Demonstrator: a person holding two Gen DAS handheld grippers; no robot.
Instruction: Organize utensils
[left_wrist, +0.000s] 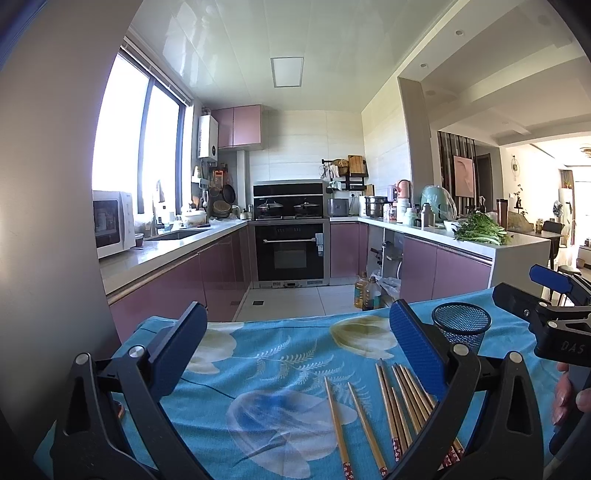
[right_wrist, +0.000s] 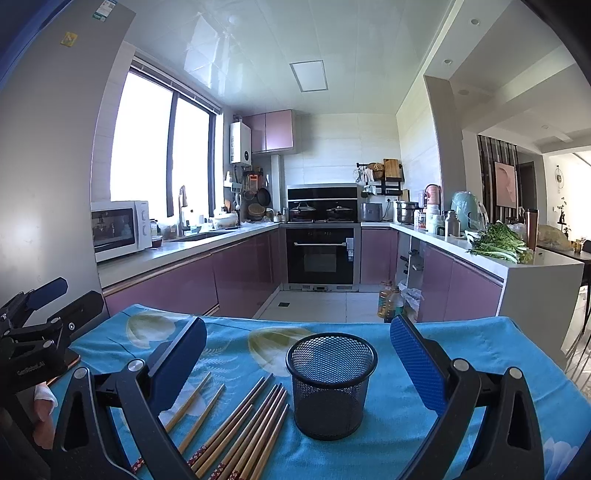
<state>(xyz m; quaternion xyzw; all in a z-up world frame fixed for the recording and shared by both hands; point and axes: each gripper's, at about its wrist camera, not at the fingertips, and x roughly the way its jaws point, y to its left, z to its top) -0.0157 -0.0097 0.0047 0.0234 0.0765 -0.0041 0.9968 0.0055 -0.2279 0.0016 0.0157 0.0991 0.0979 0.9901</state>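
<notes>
Both claws, left claw (left_wrist: 295, 354) and right claw (right_wrist: 297, 363), hover spread (nothing gripped); next, pinch a brown wooden chopstick (right_wrist: 236, 421) for the black mesh cup (right_wrist: 330, 384).

The tabletop (right_wrist: 388, 454) is covered in turquoise cloth printed with pale yellow and blue flowers and white fern fronds. The mesh cup (right_wrist: 330, 384) is seen in black. The chopsticks (right_wrist: 255, 424) are shown in tan and brown, with red, white-flecked ends. Blue pads are borne by the black right gripper (right_wrist: 298, 354) and left gripper (left_wrist: 297, 338).
</notes>
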